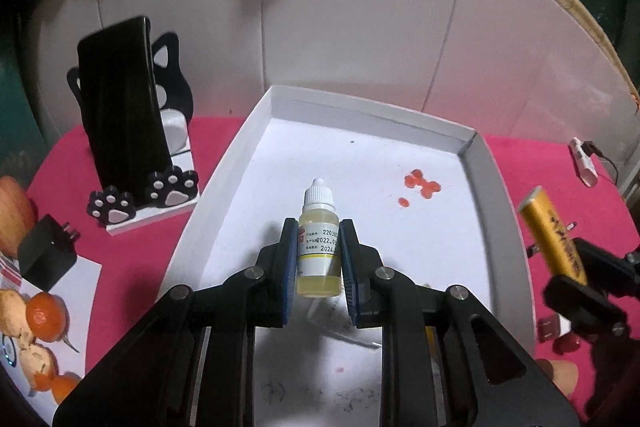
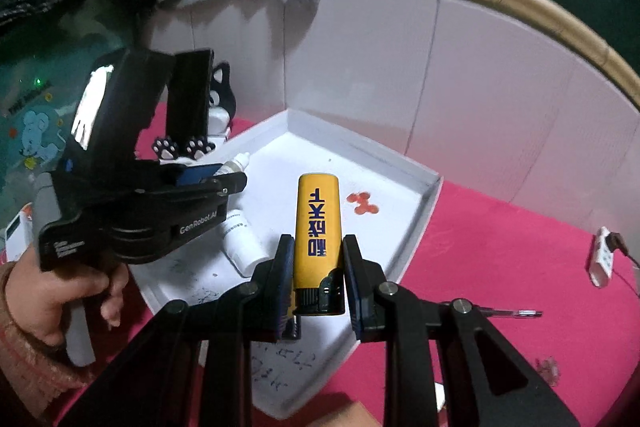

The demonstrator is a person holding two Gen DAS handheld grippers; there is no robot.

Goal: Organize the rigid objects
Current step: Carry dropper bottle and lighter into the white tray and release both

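My left gripper (image 1: 319,233) is shut on a small dropper bottle (image 1: 319,251) of yellow liquid with a white cap, held over the white tray (image 1: 224,183). My right gripper (image 2: 316,247) is shut on a yellow lighter (image 2: 318,239) with blue characters, above the tray's right part (image 2: 420,223). The lighter and right gripper also show at the right of the left wrist view (image 1: 554,239). The left gripper with its bottle shows in the right wrist view (image 2: 224,179). A second white bottle (image 2: 242,239) lies in the tray.
A black phone (image 1: 120,103) leans on a cat-paw stand (image 1: 152,195) left of the tray. A black charger (image 1: 48,255) and oranges (image 1: 44,315) lie at the far left. Red stains (image 1: 422,185) mark the tray. A white adapter (image 2: 602,255) and a pen (image 2: 516,313) lie on the pink cloth.
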